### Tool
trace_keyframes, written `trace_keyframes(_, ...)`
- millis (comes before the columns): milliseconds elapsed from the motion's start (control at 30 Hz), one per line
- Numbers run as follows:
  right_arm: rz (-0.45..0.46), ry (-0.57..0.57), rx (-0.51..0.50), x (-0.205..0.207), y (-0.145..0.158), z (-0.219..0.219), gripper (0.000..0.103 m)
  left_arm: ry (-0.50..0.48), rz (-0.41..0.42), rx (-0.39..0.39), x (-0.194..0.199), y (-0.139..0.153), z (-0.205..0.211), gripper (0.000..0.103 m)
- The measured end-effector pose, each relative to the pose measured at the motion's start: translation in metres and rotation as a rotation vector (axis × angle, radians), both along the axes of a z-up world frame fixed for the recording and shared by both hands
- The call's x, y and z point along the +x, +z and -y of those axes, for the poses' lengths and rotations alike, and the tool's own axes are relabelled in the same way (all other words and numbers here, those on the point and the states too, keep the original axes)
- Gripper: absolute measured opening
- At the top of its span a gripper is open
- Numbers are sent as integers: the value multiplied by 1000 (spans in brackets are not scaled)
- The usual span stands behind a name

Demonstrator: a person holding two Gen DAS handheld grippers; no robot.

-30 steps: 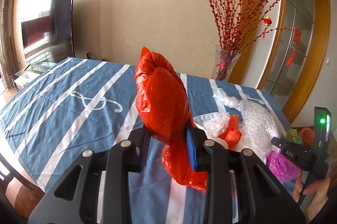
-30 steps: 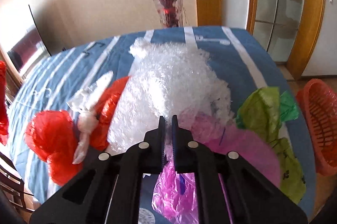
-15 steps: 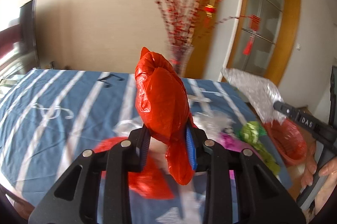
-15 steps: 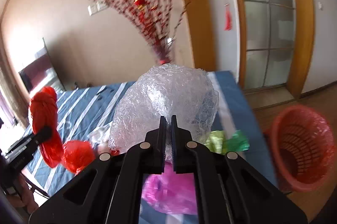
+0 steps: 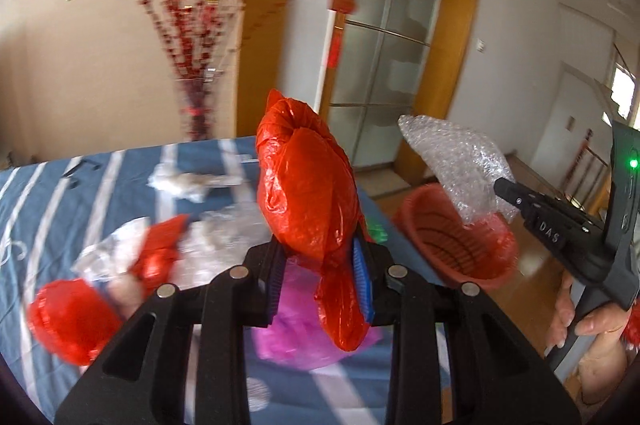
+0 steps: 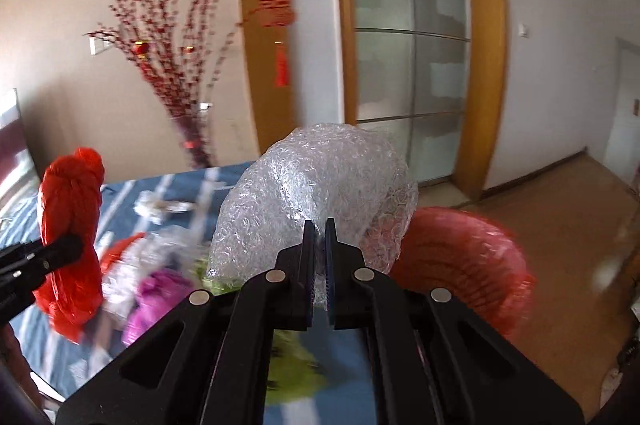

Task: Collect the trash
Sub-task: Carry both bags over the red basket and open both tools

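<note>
1. Blue cloth with white stripes covers the bench; behind it stand a beige wall, a vase of red-berried branches and a wood-framed glass door.
2. Left gripper: jaws set narrow and clamped on a knotted red plastic bag, which stands upright above the pads with its tail hanging between them.
3. Right gripper: jaws almost fully closed, pinching the near edge of a wad of clear bubble wrap. In the left wrist view the wad hangs directly above the basket.
4. Red plastic basket sits on the wooden floor just beyond the right end of the bench. Its contents cannot be made out.
5. Trash lying on the bench: a purple bag near the left jaws, a green bag, a second red bag at the near left, and clear plastic scraps farther off.
6. A hand grips the right gripper's handle at the right edge of the left wrist view.
</note>
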State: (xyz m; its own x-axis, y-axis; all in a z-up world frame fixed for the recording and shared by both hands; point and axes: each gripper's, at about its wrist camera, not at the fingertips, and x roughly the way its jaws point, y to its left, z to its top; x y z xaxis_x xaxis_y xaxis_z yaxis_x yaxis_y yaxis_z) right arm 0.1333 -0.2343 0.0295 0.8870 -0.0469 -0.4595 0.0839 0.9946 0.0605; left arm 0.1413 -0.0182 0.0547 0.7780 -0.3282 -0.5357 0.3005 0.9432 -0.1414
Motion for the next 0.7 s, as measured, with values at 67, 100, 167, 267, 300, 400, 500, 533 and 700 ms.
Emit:
trace_keyframes(67,-7,-27,0,-5,-6,17,5,-35,-4,7,3,-4,21,30)
trace_keyframes(100,-11,-36,2,-5,-7,22,5,-46,-4,14,4,-5,30,30)
trace_keyframes(167,-21,-54,8,-5,-12,35,5,-73,-12,32,10,-9,52,30)
trace_keyframes(267,-30,-83,10,-8,-23,54,5,-105,-25,46,12,-15,75,30)
trace_keyframes(300,-31,-89,10,-8,-24,58,5,-115,-28,49,14,-16,81,30)
trace_keyframes(400,-36,-111,29,-9,-29,76,5,-154,-42,48,20,-21,107,30)
trace_keyframes(500,-45,-133,60,-9,-35,94,5,-188,-57,38,26,-25,126,30)
trace_keyframes(533,-47,-137,64,-9,-37,97,5,-202,-61,37,28,-27,135,30)
trace_keyframes(700,-59,-164,83,-7,-46,119,5,-261,-87,37,43,-41,171,30)
